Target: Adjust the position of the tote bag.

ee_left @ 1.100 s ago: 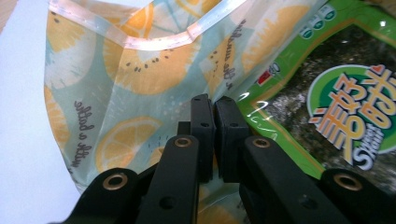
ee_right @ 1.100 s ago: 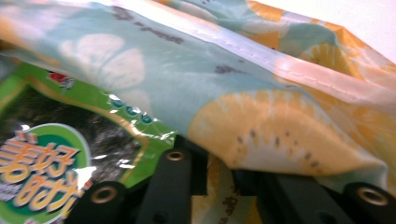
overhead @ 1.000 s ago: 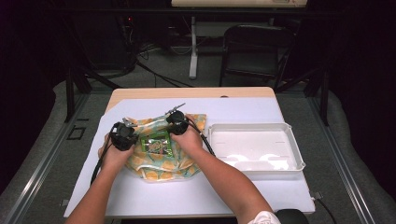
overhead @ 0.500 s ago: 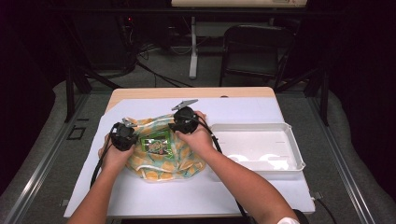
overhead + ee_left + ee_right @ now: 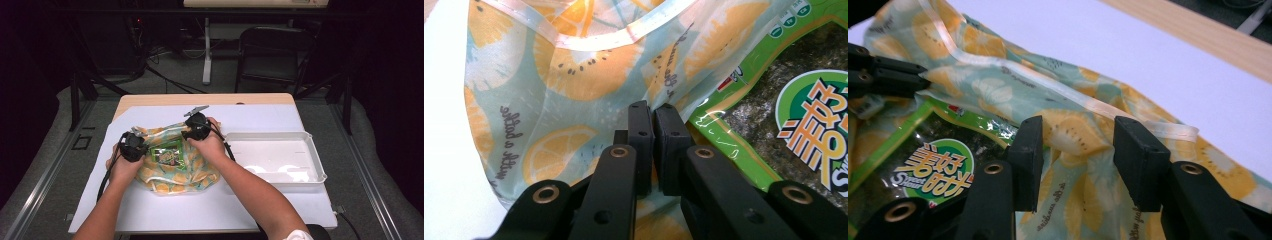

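A cloth bag printed with orange slices lies on the white table cover, its mouth open. Inside it rests a green seaweed snack packet. My left gripper is shut on the bag's rim beside the packet; it sits at the bag's left side. My right gripper hovers over the bag's far rim; its jaws have just been opening and stand apart. The bag's cloth lies between them with neither pad pressing on it. The left gripper's tips pinch the rim farther off.
An empty white tray stands on the table right of the bag. The white table cover reaches to the near edge, with a bare wooden strip at the far edge. A folding chair stands behind the table.
My right hand has shifted a little to the right and lifted at the bag's far rim. The left hand has kept still on the bag.
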